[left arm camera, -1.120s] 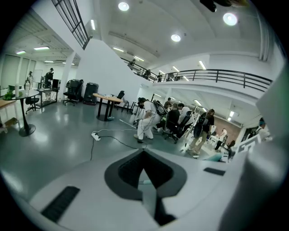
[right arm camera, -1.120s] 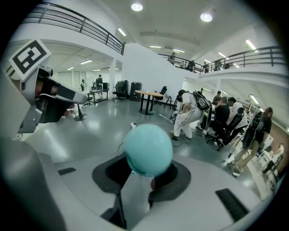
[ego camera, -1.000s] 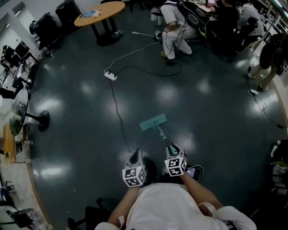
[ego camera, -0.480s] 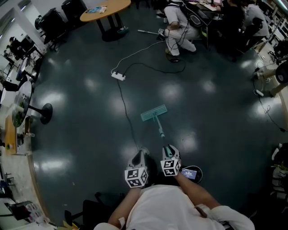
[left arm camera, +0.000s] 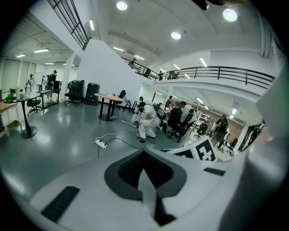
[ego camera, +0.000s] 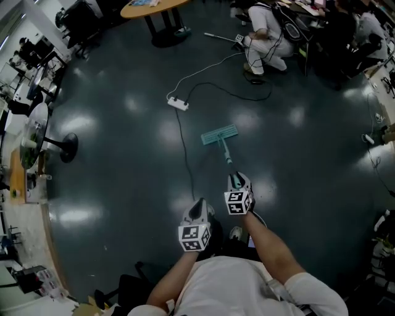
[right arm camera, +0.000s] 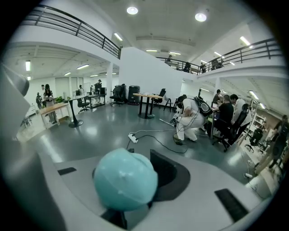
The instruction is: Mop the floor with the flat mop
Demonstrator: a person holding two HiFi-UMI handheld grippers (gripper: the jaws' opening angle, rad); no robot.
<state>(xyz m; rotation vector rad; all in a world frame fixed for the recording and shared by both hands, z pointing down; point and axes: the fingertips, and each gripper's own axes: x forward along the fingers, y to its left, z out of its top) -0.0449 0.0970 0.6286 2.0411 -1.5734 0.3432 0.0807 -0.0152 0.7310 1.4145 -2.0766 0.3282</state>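
Note:
The flat mop lies on the dark glossy floor; its teal head (ego camera: 219, 135) sits ahead of me, and the thin handle (ego camera: 226, 154) slants back to my right gripper (ego camera: 237, 182). That gripper is shut on the handle, whose rounded teal end (right arm camera: 125, 180) fills the space between the jaws of the right gripper (right arm camera: 149, 155) in the right gripper view. My left gripper (ego camera: 197, 213) hangs lower and to the left, apart from the mop. In the left gripper view the left gripper (left arm camera: 144, 158) has its jaws together with nothing between them.
A white power strip (ego camera: 178, 103) lies beyond the mop head, its black cable (ego camera: 185, 157) running back past my left gripper. A person crouches (ego camera: 265, 37) at the far right near seated people. A round table (ego camera: 154, 6) stands far off. A pedestal table base (ego camera: 66, 148) sits left.
My right gripper has pushed forward and the mop head has slid farther away across the floor. The left gripper stayed low beside me, still off the handle.

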